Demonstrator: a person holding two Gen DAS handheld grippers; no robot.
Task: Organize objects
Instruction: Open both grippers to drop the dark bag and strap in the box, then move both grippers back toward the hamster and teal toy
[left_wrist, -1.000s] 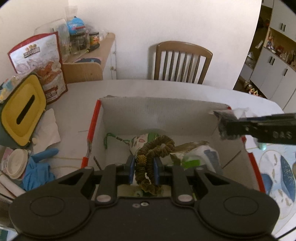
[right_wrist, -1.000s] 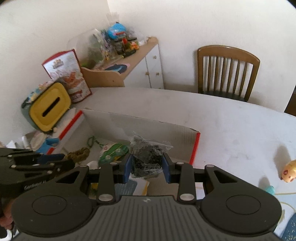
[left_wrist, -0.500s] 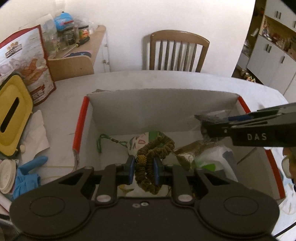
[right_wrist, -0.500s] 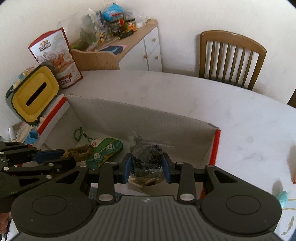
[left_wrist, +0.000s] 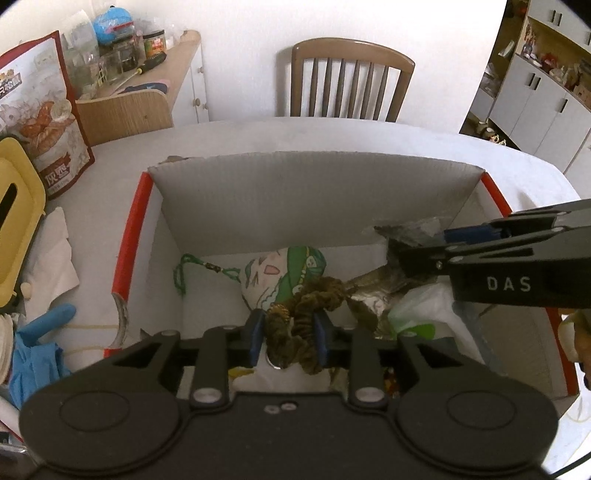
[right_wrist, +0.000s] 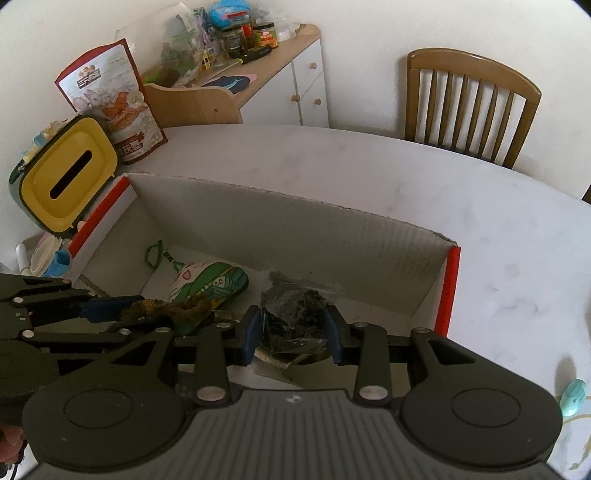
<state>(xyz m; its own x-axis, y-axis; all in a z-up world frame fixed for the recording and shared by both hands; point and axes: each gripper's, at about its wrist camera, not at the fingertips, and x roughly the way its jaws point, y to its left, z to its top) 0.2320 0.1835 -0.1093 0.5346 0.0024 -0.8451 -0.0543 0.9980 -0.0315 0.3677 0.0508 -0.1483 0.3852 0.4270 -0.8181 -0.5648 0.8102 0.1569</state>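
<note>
your left gripper (left_wrist: 287, 341) pinches the brown ruffled fabric scrunchie (left_wrist: 308, 308), your right gripper (right_wrist: 293, 334) the clear bag of dark dried leaves (right_wrist: 295, 308) — both low inside the white cardboard box (left_wrist: 295, 192). spread the jaws gently here — don't fling.

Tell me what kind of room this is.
Most likely a home dining room: a brown slatted wooden chair drawn up to a white marble-look table, and a white sideboard cupboard crowded with jars and a snack bag.

Pouch (left_wrist: 284, 273) in box (left_wrist: 295, 192)
</note>
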